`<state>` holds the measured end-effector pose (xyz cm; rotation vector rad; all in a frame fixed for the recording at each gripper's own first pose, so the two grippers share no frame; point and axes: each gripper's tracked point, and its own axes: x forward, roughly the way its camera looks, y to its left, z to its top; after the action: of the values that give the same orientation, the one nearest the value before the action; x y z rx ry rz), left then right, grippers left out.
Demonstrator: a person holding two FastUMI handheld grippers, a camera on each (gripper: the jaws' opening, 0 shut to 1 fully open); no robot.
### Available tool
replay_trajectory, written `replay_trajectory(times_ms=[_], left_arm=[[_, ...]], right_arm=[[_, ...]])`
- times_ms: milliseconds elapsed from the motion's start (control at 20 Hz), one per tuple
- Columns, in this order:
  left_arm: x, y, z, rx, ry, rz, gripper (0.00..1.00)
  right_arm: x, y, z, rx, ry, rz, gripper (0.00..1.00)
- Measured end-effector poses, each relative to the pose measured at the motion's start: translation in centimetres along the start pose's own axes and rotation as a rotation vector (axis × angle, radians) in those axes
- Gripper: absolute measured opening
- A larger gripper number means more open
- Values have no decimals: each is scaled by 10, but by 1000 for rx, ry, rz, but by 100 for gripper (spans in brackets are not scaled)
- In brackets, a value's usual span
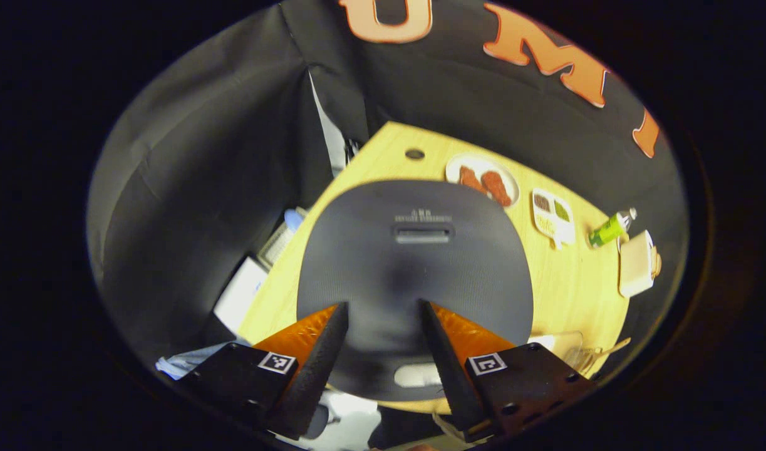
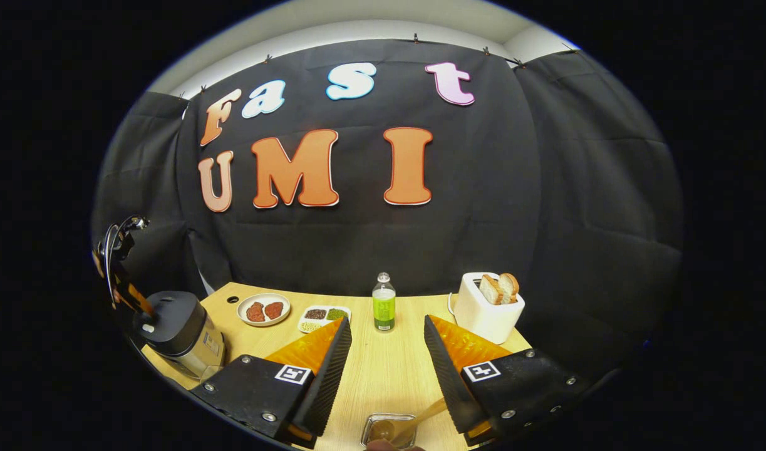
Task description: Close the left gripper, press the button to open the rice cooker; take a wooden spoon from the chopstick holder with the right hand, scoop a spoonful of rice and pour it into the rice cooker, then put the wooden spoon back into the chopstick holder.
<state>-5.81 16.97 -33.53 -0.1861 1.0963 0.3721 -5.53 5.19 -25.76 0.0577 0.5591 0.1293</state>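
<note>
The left gripper [image 1: 383, 307] hangs spread above the rice cooker [image 1: 414, 275] lid.

Black cloth [image 2: 483, 207] hangs in soft folds as the booth's back wall, clipped along its top edge beneath a pale strip of wall and ceiling [image 2: 370, 22]. A second dark panel [image 2: 602, 188] closes off the side to the right of the right gripper. Ahead of that gripper and below it runs a light wooden table [image 2: 383, 369] with a small round hole [image 2: 233, 300] near its far left corner. Light falls evenly on the tabletop, while the cloth stays dim.
</note>
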Motion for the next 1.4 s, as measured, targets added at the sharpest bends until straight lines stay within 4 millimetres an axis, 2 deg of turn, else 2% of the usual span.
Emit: replay_trajectory(times_ms=[250, 350, 450, 550, 700, 800, 950, 1000, 1050, 1100, 1250, 1400], left_arm=[[-5, -1, 1, 30, -200, 25, 86], [-7, 1, 0, 9, -242, 44, 86], [-20, -3, 12, -23, -322, 43, 85], [-49, -7, 37, -8, -459, 50, 85], [-108, -21, 78, 49, -686, 59, 85], [-144, -23, 92, 90, -768, 107, 85], [-174, -55, 104, 115, -859, 44, 85], [-184, -65, 105, 124, -884, 18, 85], [-193, -74, 106, 129, -919, -9, 85], [-197, -84, 106, 130, -946, -33, 85], [-194, -109, 83, 134, -936, -109, 85], [-201, -120, 76, 145, -951, -145, 84]], right_arm=[[4, 17, 0, -20, 6, 51, 74], [5, 21, 9, -27, -11, 64, 74], [7, 27, 21, -36, -36, 81, 74], [8, 35, 29, -55, -55, 97, 74], [6, 54, 47, -61, -92, 132, 73], [6, 64, 59, -70, -123, 144, 74], [4, 77, 66, -110, -147, 155, 74], [2, 81, 72, -123, -165, 156, 74], [1, 83, 77, -135, -185, 157, 79], [0, 84, 80, -146, -201, 155, 74], [-8, 89, 83, -152, -218, 156, 75], [-14, 87, 85, -138, -232, 148, 76]])
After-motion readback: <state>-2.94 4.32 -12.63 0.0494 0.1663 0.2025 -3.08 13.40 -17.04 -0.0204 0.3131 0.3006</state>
